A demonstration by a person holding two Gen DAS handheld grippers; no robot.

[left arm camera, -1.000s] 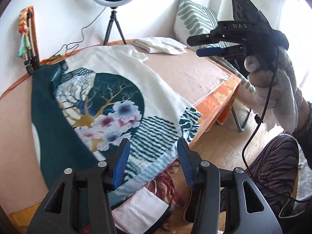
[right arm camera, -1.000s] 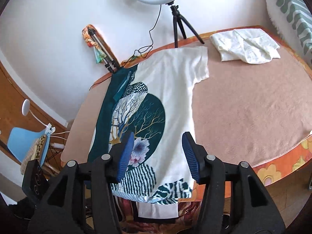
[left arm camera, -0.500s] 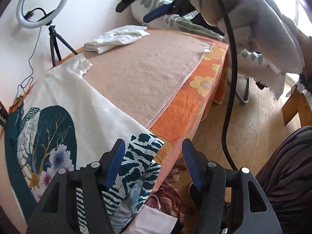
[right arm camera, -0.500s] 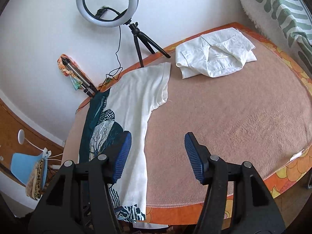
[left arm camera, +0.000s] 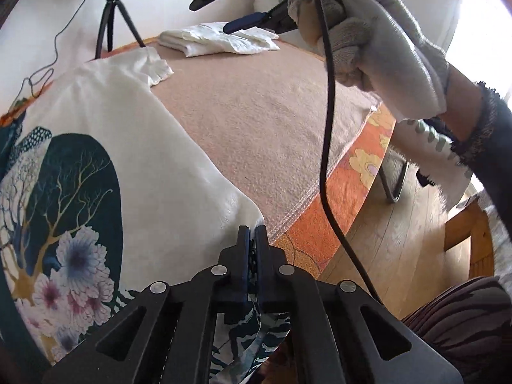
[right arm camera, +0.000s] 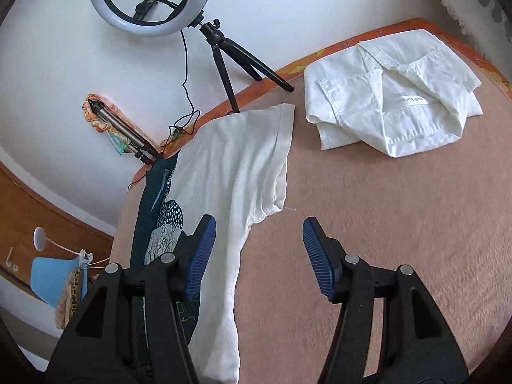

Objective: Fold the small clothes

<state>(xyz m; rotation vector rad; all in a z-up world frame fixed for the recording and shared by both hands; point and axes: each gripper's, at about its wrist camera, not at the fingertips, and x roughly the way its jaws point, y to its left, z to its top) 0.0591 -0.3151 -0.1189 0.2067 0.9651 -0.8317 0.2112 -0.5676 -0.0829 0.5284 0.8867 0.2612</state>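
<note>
A white T-shirt (left arm camera: 134, 147) with a dark tree-and-flower print lies flat on the pink blanket (left arm camera: 262, 108). My left gripper (left arm camera: 252, 240) is shut on the shirt's near right hem corner at the bed's front edge. My right gripper (right arm camera: 259, 249) is open and empty, above the shirt's right sleeve (right arm camera: 275, 160) and armpit. It also shows in the left wrist view (left arm camera: 243, 6), held by a gloved hand high over the bed.
A folded white shirt (right arm camera: 390, 92) lies at the far right of the blanket, also in the left wrist view (left arm camera: 217, 38). A ring light on a tripod (right arm camera: 224, 54) stands at the far edge by the wall. An orange floral sheet (left arm camera: 345, 192) hangs over the bed's front edge.
My left gripper moved right along the hem and shut on the shirt's right corner. My right gripper moved forward over the bed toward the right sleeve and stayed open.
</note>
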